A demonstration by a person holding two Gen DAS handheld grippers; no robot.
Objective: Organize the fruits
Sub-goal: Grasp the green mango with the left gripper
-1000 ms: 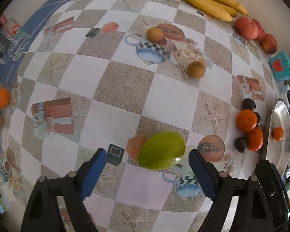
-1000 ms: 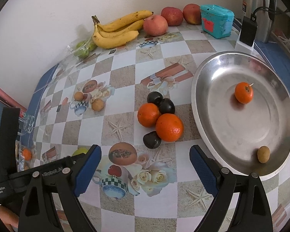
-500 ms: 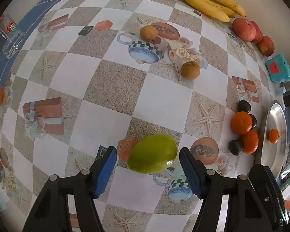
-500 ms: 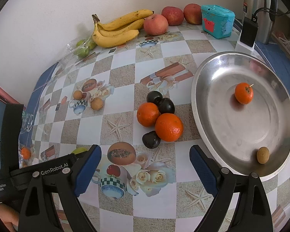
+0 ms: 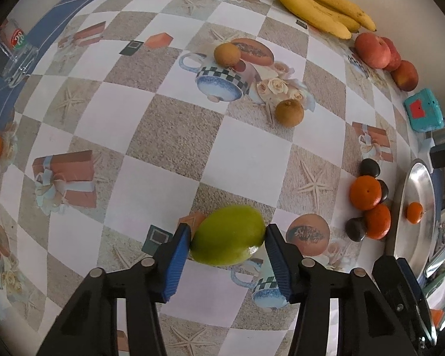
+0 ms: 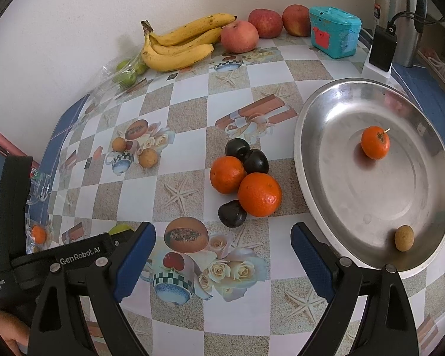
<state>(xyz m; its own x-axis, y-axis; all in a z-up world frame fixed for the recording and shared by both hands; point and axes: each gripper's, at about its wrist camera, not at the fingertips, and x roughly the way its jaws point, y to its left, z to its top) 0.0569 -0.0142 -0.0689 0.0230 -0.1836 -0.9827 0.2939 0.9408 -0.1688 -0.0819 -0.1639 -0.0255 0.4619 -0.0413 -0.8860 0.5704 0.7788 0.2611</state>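
Observation:
My left gripper (image 5: 227,238) is shut on a green mango (image 5: 228,235); both blue pads touch its sides, low over the table. The mango peeks out behind the left gripper body in the right wrist view (image 6: 119,229). My right gripper (image 6: 222,252) is open and empty above the tablecloth, just left of the steel tray (image 6: 305,166). The tray holds a small orange (image 6: 375,142) and a small brown fruit (image 6: 404,238). Two oranges (image 6: 259,194) and three dark plums (image 6: 255,161) lie in a cluster left of the tray.
Bananas (image 6: 178,47), three red apples (image 6: 239,36), a teal box (image 6: 333,35) and bagged green fruit (image 6: 127,72) line the back wall. Two brown fruits (image 5: 289,112) lie mid-table. A glass mug (image 5: 12,56) stands at the left edge. A charger (image 6: 381,49) and kettle sit back right.
The left gripper moved forward around the mango and closed its fingers from wide open onto it. The right gripper has stayed still and open.

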